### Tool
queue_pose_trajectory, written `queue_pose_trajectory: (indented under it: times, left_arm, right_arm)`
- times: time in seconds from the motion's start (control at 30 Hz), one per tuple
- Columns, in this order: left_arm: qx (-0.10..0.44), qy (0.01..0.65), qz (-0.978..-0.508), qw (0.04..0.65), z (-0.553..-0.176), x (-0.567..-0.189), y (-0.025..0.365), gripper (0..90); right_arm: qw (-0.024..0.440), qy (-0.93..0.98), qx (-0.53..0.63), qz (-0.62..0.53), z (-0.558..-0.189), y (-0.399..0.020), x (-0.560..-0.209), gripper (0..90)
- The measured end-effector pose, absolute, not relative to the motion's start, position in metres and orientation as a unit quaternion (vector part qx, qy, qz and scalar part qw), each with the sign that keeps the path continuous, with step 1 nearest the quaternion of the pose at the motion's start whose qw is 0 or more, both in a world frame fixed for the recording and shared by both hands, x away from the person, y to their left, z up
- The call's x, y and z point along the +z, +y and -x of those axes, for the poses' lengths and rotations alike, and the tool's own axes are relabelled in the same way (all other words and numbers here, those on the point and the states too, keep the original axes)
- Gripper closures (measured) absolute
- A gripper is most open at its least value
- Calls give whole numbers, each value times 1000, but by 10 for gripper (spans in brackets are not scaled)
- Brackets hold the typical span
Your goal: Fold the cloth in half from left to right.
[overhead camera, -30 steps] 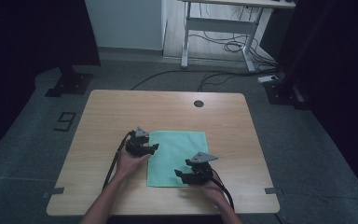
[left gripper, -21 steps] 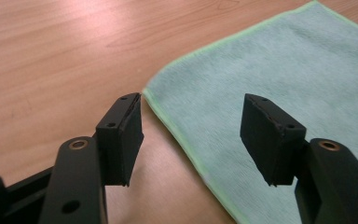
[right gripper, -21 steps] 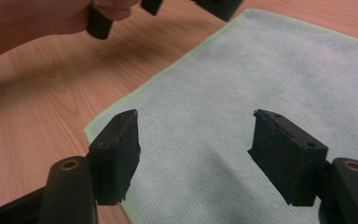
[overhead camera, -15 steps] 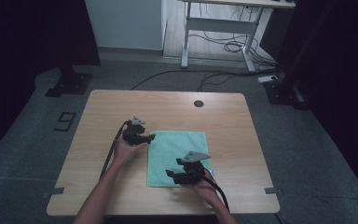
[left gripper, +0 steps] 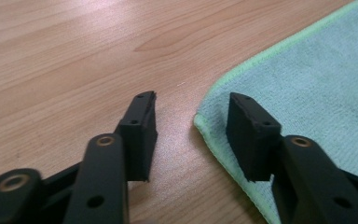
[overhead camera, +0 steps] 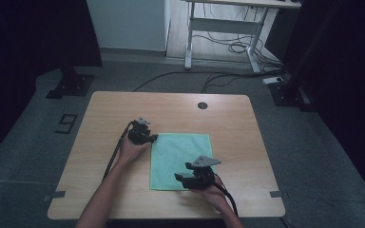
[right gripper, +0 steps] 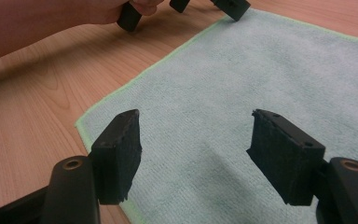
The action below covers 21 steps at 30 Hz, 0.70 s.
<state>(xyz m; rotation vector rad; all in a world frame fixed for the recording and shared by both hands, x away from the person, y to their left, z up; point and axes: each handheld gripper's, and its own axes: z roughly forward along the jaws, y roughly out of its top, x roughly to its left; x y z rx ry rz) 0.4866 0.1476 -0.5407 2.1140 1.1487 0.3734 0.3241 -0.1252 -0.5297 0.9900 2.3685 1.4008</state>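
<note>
Straddling cloth [left gripper: 307,74] corner, left tongs [left gripper: 191,128] closing, ungripped.

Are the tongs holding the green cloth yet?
No. The left tongs straddle a corner of the green cloth, jaws just closing but not pinching; the right tongs hang open above it.

The table [overhead camera: 100,123] was light wood. A green cloth [overhead camera: 180,159] lay flat on it. Beyond the cloth, a dark round grommet [overhead camera: 202,105] sat near the far edge.
</note>
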Motion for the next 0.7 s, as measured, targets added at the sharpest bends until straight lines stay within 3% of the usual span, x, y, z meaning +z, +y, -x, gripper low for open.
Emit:
queue_pose_trajectory:
  times: [0.2, 0.3, 0.7]
  left_arm:
    - [133, 437, -817, 351, -484, -541, 143, 773]
    - [137, 437, -817, 351, -481, -539, 140, 844]
    - [142, 440, -815, 349, -476, -532, 138, 866]
  right_arm:
    - [110, 806, 477, -332, -322, -122, -529, 342]
    - [86, 803, 488, -331, -318, -117, -527, 344]
    - [66, 829, 476, -285, -304, -73, -531, 385]
